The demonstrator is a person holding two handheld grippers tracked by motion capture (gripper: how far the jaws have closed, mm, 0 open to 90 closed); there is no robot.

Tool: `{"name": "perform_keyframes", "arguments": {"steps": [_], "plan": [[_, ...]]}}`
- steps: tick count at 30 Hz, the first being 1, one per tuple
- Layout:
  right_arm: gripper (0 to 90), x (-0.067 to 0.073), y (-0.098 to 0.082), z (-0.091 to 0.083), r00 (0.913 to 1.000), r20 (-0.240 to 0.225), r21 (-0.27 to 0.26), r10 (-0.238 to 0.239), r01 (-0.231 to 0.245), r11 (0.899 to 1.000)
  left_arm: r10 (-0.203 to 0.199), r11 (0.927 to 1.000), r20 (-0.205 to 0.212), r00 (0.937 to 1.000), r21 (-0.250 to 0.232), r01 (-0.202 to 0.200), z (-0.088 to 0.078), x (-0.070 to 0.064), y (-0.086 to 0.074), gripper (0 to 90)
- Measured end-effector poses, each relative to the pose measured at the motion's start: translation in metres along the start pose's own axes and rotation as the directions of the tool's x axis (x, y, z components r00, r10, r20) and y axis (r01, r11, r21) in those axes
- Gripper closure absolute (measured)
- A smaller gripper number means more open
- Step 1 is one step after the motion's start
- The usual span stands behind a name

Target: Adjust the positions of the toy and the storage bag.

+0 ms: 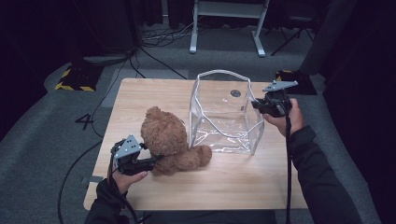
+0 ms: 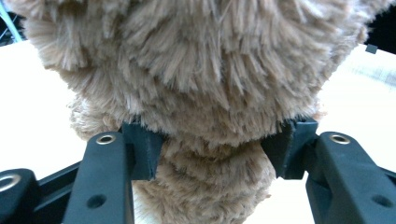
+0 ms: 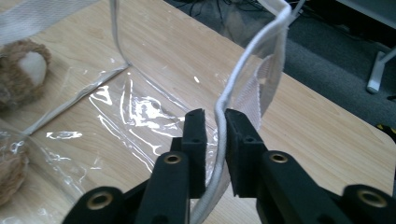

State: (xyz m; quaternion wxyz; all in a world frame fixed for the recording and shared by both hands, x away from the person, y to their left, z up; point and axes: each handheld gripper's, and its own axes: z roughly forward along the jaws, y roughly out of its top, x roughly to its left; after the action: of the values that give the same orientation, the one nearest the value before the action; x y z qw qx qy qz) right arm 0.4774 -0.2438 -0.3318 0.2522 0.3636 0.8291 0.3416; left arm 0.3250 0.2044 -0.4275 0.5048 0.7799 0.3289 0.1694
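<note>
**Bear gripped at the near-left, bag rim pinched on the right**

The brown teddy bear [image 1: 169,142] sits on the wooden table [image 1: 224,179] toward its near-left part, upright, head uppermost, so its long axis runs roughly vertical; its legs stretch along the tabletop toward the right edge, feet just beside the near-left corner of the clear plastic bag [image 1: 224,116]. The left gripper [image 1: 152,162] comes in level from the bear's left, and in the left gripper view its pads [image 2: 144,151] press into the fur on both sides, clamped on the teddy bear [image 2: 205,93].

The bag stands open-mouthed upward near the table's middle, reaching toward the far-right edge. The right gripper [image 1: 256,104] is closed on its white-trimmed rim [image 3: 224,112] at the right side, the trim sandwiched between the pads.
</note>
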Motion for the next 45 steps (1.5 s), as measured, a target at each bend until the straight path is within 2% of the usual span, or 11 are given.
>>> {"name": "perform_keyframes", "arguments": {"steps": [4,8,10,16,22,27,29,34,37,42,45], "plan": [[85.3,-0.004,-0.003,0.0,0.9998,-0.002,-0.008,0.019,-0.019,1.0,-0.025,0.9994,0.003,0.9997,-0.023,0.025,0.001,-0.002,0.0,37.2],[86.1,0.0,-0.005,0.0,0.9997,0.006,-0.025,0.022,-0.022,0.999,-0.073,0.9949,0.012,0.9973,-0.069,0.074,0.003,-0.005,0.0,21.1],[85.7,0.001,-0.006,0.001,0.9998,-0.001,-0.034,0.018,-0.018,0.999,-0.073,0.9948,0.006,0.9973,-0.07,0.074,0.005,-0.008,0.001,15.2],[82.6,0.003,-0.007,0.0,0.9999,-0.005,-0.042,0.011,-0.011,0.999,-0.095,0.9918,-0.043,0.9946,-0.091,0.09,0.014,-0.012,0.005,14.6],[80.5,0.006,-0.008,0.001,0.9999,-0.011,-0.044,-0.005,0.004,0.999,-0.121,0.9882,-0.029,0.9923,-0.098,0.117,0.03,-0.011,0.007,7.9],[79.1,0.011,-0.005,0.003,0.9997,-0.01,-0.043,-0.024,0.023,0.999,-0.12,0.9902,-0.034,0.9922,-0.076,0.117,0.044,-0.01,0.011,3.1],[77.6,0.012,-0.005,0.004,0.9996,-0.015,-0.046,-0.022,0.021,0.999,-0.114,0.991,-0.041,0.9926,-0.075,0.111,0.048,-0.009,0.012,5.0],[74.9,0.012,-0.006,0.004,0.9995,-0.021,-0.05,-0.023,0.022,0.999,-0.091,0.9948,-0.084,0.9923,-0.052,0.087,0.055,-0.006,0.016,21.1],[71.3,0.01,-0.007,0.003,0.9996,-0.025,-0.051,-0.009,0.008,0.999,-0.069,0.9972,-0.065,0.9955,-0.033,0.067,0.058,-0.005,0.018,29.4],[54.5,0.003,-0.009,-0.001,0.9992,-0.035,-0.061,0.02,-0.022,0.998,-0.027,0.9995,-0.082,0.9962,-0.015,0.026,0.056,-0.008,0.018,41.9],[42.1,-0.002,-0.01,-0.006,0.9973,-0.066,-0.093,0.03,-0.036,0.995,-0.03,0.9994,-0.083,0.9961,-0.019,0.029,0.054,-0.007,0.017,44.5]]}}
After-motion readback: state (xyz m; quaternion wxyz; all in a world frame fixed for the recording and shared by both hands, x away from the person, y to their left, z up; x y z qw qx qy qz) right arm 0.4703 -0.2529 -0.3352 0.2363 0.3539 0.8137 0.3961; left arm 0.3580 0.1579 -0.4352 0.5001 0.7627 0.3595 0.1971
